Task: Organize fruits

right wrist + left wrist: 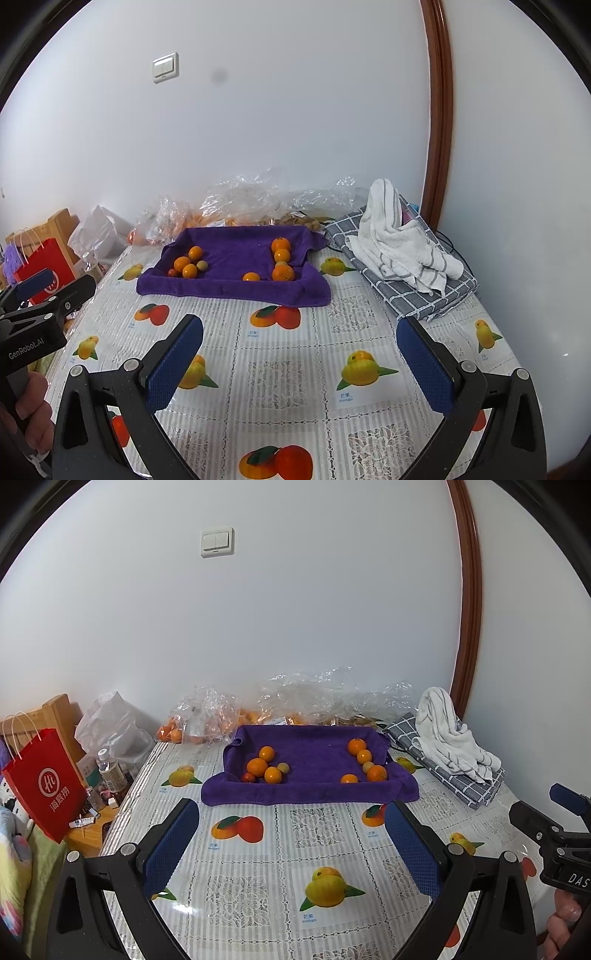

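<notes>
A purple towel (310,790) (236,288) lines a shallow tray at the back of the table. Several oranges lie on it in two clusters: a left cluster (264,766) (188,264) and a right cluster (365,762) (281,260). My left gripper (291,814) is open above the patterned tablecloth, well in front of the towel, with nothing between its blue pads. My right gripper (300,330) is also open and empty, hovering over the cloth short of the towel. Each gripper shows at the edge of the other's view.
Clear plastic bags with more oranges (207,720) (236,206) lie against the wall behind the towel. A white striped towel on a grey checked cloth (450,749) (402,251) sits at the right. A red paper bag (44,782) and bottles (110,775) stand off the table's left edge.
</notes>
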`<state>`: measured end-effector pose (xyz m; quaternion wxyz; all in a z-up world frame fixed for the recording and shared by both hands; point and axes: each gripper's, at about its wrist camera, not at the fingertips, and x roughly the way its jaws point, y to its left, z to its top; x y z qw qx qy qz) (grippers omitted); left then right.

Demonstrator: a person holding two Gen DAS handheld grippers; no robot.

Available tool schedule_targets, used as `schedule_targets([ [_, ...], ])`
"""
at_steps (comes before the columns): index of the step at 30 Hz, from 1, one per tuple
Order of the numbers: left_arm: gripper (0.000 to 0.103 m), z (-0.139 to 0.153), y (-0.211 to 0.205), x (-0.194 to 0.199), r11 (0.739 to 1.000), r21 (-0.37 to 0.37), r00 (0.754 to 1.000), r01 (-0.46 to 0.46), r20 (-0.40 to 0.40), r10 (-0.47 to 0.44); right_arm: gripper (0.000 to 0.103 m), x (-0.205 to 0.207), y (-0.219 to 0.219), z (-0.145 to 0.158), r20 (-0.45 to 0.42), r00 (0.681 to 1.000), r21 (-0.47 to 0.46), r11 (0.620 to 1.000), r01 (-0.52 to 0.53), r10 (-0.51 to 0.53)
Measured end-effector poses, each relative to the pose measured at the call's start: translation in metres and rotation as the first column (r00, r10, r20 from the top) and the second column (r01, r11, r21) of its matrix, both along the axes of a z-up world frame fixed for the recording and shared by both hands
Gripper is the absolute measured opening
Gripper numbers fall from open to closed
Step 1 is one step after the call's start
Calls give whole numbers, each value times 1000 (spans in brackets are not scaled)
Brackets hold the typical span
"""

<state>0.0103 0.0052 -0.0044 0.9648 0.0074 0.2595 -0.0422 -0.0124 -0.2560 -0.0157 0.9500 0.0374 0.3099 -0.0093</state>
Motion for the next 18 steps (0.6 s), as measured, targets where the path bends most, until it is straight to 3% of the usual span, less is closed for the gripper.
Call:
schedule_targets([
  [18,101,4,0,-2,1000,-5,1000,-2,5,2,103,-3,-2,4,13,1000,-2,1000,-9,9],
])
